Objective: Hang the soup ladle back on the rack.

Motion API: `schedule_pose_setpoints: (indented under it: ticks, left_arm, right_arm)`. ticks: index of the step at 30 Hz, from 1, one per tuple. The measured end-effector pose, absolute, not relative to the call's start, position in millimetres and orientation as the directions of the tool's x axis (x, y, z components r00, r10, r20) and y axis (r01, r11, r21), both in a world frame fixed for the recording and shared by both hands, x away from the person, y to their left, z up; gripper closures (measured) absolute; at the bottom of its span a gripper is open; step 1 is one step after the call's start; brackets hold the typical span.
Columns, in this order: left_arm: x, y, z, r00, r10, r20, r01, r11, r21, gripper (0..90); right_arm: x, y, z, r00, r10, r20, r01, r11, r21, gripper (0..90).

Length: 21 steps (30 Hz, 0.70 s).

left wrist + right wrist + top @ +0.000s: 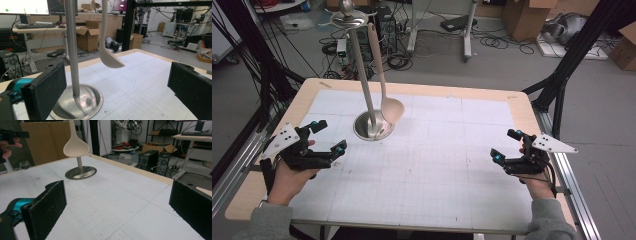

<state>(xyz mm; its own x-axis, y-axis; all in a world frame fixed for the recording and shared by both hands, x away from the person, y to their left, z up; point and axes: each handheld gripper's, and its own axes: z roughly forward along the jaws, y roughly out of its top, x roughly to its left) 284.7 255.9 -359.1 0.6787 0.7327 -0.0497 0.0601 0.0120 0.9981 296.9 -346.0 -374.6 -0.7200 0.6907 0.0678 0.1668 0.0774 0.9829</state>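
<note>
Step in hand, as I judge it: approach, before any grasp. I hold my left gripper at the left side of the desk, its fingers spread wide with nothing between them. It sits just beside the stand base and points toward it. My right gripper rests well apart at the right side of the desk, its fingers likewise spread and empty.

Location of the work item: the spoon hangs from the top disc of the steel stand pole, handle up, bowl down. The bowl hangs just above the base rim on its far-right side; I cannot tell whether it touches the rim. In the left gripper view the spoon bowl hangs clear of the desk, to the right of the pole.

Next move, by my estimate: advance the left gripper past the pole, centre the open fingers on the spoon handle, close, then lift to free it from the disc. The pole stands close to the handle, so the approach calls for clearance to avoid tipping the stand.

Containers: the base is a shallow steel dish. It carries the foot of the pole and nothing else that I can see.
</note>
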Motion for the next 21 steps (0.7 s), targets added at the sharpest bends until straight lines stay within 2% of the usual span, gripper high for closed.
schedule_pose_setpoints:
  ticks: [21]
  left_arm:
    - [289.0,258.2,-367.2,0.675,0.737,-0.046,0.073,-0.003,0.997,2.5]
  right_arm:
    - [286.4,-372.4,-383.2,-0.74,0.664,0.108,0.173,0.032,0.984,0.0]
